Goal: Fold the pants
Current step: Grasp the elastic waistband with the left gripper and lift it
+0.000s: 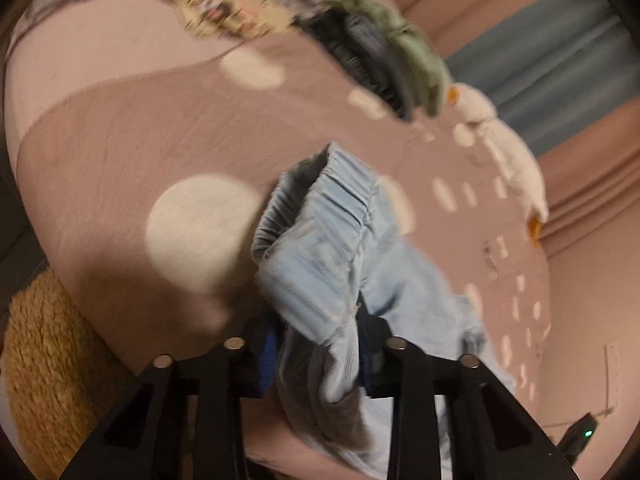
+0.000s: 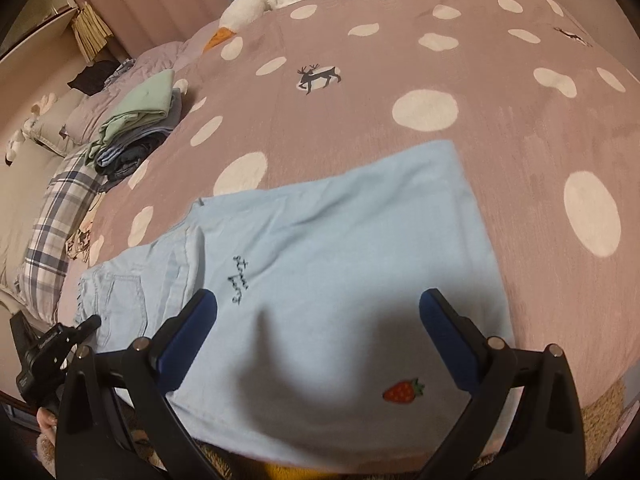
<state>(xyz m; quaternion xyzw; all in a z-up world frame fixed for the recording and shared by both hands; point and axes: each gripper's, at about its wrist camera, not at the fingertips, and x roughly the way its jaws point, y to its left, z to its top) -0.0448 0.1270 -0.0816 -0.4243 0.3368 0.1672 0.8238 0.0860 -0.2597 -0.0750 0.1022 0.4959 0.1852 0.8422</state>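
Denim, pale blue: pants bunched at centre of the left wrist view, elastic waistband toward 12 o'clock. Left gripper clamped on the fabric at 6 o'clock, cloth gathered thick between the pads. Frame blurred. Stack of folded clothes at 1 o'clock on the dotted bedspread.

Right wrist view: pants spread flat from centre to 6 o'clock, strawberry patch near 5 o'clock. Right gripper hovers above the cloth, fingers apart, holding nothing.

Risk: with only one side gripped, lifting could drag the leg askew and wrinkle the fold; the thick bunch may also slip out.
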